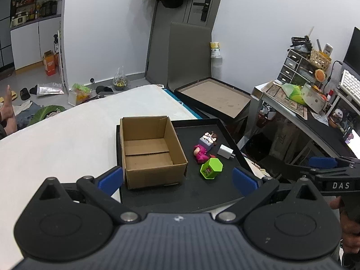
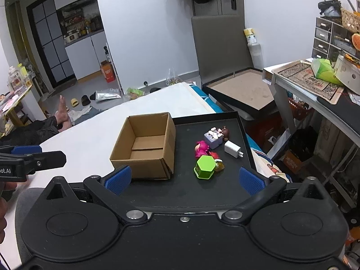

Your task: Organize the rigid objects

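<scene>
Cluttered bedroom surroundings framed a black tray [image 2: 244, 126] that sat on a white mattress [image 1: 67, 135], straight ahead of both tools. I held the left gripper [image 1: 177, 178] with its blue pads spread wide and nothing between them; the right gripper [image 2: 184, 178] was just as wide and equally empty. Ahead of my left tool and slightly to its left stood the open cardboard box [image 1: 148, 150], with nothing visible inside. Beyond the right tool's gap lay the green hexagonal container [image 2: 204, 166] on its side, closest of the cluster, touching a pink figure [image 2: 201, 148]. Past those sat a purple cube toy [image 2: 212, 138] and a white charger [image 2: 232, 149]. I judged nothing sorted yet. The risk I saw was crowding: closing on the green piece could drag the pink figure along, or roll the container off toward the tray's near edge.
</scene>
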Demonstrator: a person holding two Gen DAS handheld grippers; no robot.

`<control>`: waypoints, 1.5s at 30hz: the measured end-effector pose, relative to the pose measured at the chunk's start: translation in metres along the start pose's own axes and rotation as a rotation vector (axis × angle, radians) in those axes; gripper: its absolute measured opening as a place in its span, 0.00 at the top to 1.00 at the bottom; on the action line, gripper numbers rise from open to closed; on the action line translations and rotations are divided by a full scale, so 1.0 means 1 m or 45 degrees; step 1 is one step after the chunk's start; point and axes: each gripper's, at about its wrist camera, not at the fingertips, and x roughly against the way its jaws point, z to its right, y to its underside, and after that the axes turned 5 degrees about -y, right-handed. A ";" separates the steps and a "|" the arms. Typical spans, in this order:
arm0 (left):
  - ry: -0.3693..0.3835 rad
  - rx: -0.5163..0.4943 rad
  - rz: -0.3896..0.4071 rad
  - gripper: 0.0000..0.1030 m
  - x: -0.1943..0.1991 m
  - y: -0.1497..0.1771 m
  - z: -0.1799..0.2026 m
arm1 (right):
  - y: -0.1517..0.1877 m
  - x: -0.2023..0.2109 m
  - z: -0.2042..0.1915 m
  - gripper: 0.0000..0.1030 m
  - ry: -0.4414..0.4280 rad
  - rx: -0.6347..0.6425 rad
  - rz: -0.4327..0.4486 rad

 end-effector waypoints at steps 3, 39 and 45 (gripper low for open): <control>0.010 0.021 -0.030 0.00 -0.010 -0.003 -0.003 | -0.002 -0.007 0.005 0.00 -0.005 -0.013 -0.024; -0.087 0.217 -0.433 0.03 -0.171 -0.017 -0.049 | -0.021 -0.124 0.065 0.00 0.046 -0.148 -0.342; -0.098 0.261 -0.482 0.03 -0.198 -0.018 -0.059 | -0.025 -0.146 0.074 0.00 0.057 -0.163 -0.394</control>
